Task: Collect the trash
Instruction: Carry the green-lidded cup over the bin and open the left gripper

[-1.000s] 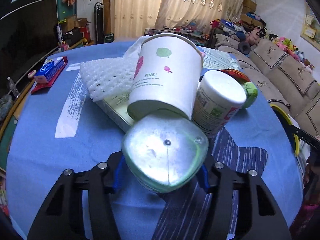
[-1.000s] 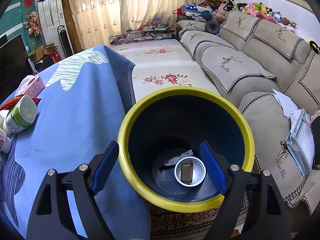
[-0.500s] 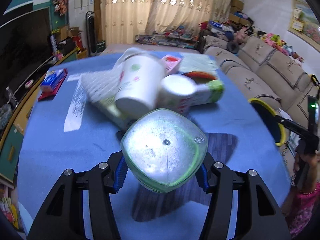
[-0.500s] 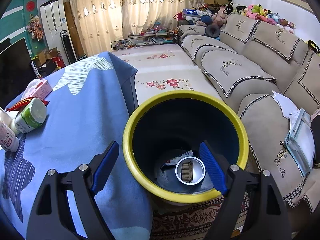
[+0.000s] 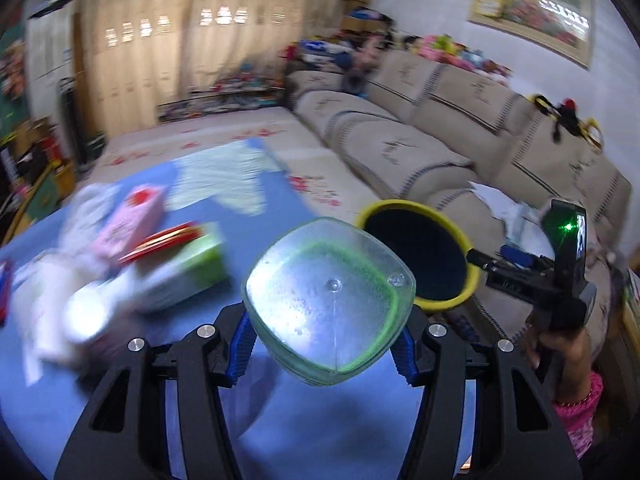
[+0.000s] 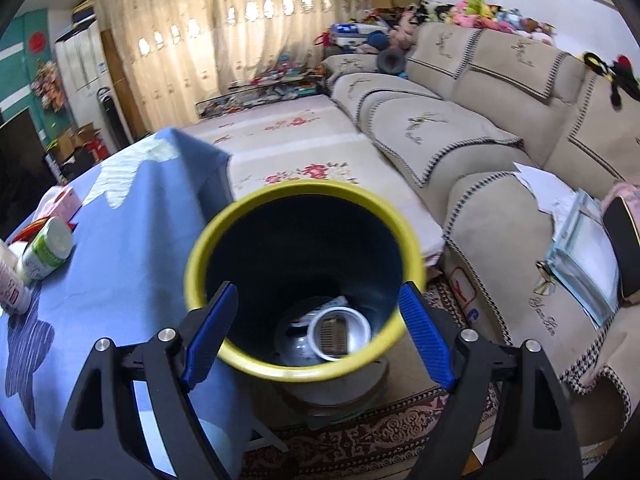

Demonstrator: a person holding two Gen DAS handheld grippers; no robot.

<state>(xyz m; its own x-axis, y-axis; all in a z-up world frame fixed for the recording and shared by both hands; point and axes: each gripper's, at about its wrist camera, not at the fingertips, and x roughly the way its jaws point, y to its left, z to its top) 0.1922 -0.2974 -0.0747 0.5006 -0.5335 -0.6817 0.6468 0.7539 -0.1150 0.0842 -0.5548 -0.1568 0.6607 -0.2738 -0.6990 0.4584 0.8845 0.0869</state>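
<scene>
A clear, green-tinted plastic cup [image 5: 328, 300] shows its square bottom to the left wrist camera. My left gripper [image 5: 324, 346] is shut on it, blue pads [image 5: 243, 346] pressed on both sides. It hangs above the blue cloth, just left of the yellow-rimmed dark bin [image 5: 400, 205]. In the right wrist view my right gripper [image 6: 316, 332] is shut on that bin [image 6: 304, 189], one pad on each side of its rim. A white round tub [image 6: 340, 332] and a wrapper lie at the bin's bottom.
The blue-clothed table [image 6: 132, 240] carries a green-and-white can [image 6: 46, 252], a pink box [image 6: 60, 200] and more litter, blurred in the left view. A beige sofa [image 6: 460, 128] runs along the right; a patterned rug [image 6: 380, 440] lies below. A person's hand [image 5: 560, 344] grips the right tool.
My left gripper has swung up and to the right with the cup, leaving the litter pile behind and nearing the bin. The right gripper has shifted a little, the bin still between its fingers.
</scene>
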